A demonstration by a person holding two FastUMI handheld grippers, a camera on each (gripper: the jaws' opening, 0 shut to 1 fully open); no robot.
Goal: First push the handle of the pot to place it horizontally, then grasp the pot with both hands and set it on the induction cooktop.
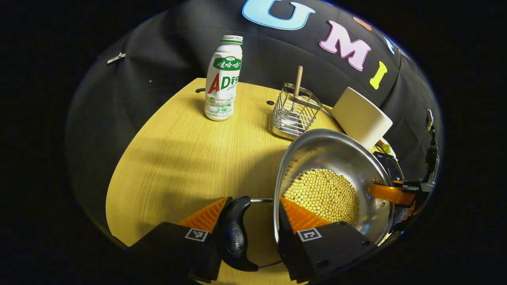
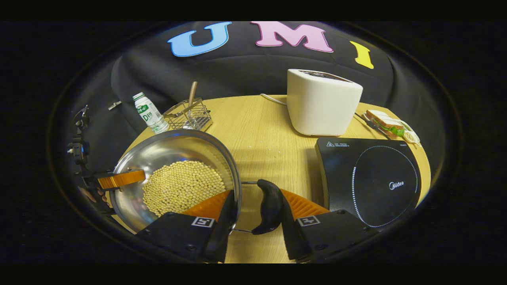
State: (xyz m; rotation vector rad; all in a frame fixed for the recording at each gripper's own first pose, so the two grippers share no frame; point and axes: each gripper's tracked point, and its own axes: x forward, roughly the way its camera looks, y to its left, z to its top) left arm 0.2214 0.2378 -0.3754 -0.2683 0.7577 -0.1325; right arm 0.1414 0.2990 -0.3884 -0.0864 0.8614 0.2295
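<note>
I have the pot (image 2: pixel 178 174), holding beans, at lower left of the right gripper view, left of the induction cooktop (image 2: pixel 372 180) on the counter (image 2: pixel 261 130). My right gripper (image 2: pixel 257 206) and left gripper (image 1: pixel 249 209) each grasp a pot handle (image 2: pixel 269 206) and rim between their fingers.

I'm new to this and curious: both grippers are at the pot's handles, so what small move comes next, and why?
Probably clamp both firmly, ready to lift. The left gripper and right gripper each straddle a black handle and the rim, one finger inside the pot, which is beside the induction cooktop, not on it.
</note>
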